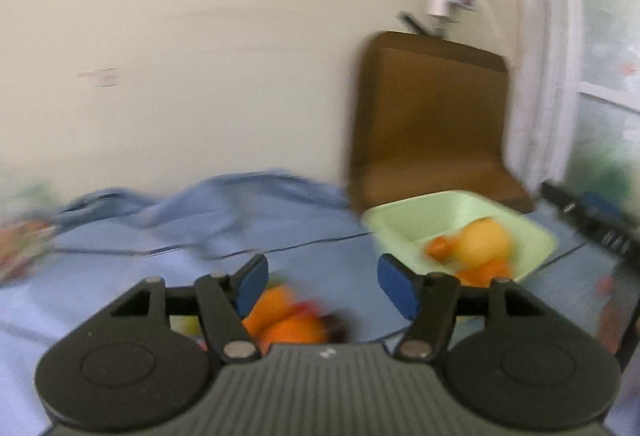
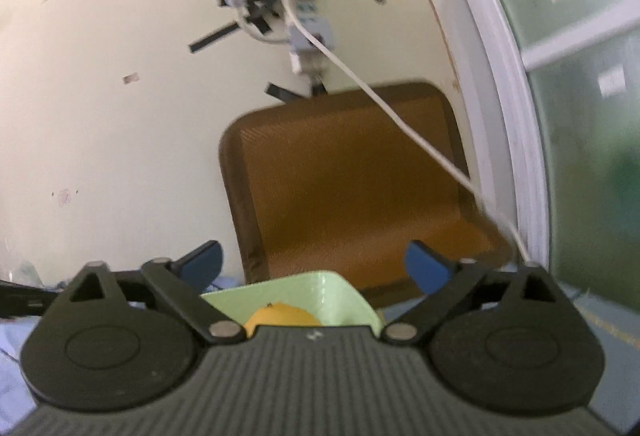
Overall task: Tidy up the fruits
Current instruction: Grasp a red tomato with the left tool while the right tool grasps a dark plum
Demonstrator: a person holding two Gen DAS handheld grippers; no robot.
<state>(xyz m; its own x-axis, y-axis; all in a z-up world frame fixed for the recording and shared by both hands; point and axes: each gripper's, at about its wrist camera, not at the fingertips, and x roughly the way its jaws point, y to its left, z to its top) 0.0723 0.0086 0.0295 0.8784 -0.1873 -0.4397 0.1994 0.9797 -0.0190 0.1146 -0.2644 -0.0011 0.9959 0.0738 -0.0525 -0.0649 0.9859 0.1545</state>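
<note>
Well, unlabelled fruits (image 1: pixel 288 320), green tray (image 1: pixel 404 220).

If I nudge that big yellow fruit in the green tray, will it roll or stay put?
The yellow fruit looks rounded, so it would probably roll. The green tray walls and orange fruits beside it should likely stop it. Its skin looks smooth, possibly slippery.

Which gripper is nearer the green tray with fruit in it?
Right. The right gripper hangs just over the green tray, jaws open. The left gripper is off to the tray's left, above loose oranges on the cloth.
</note>
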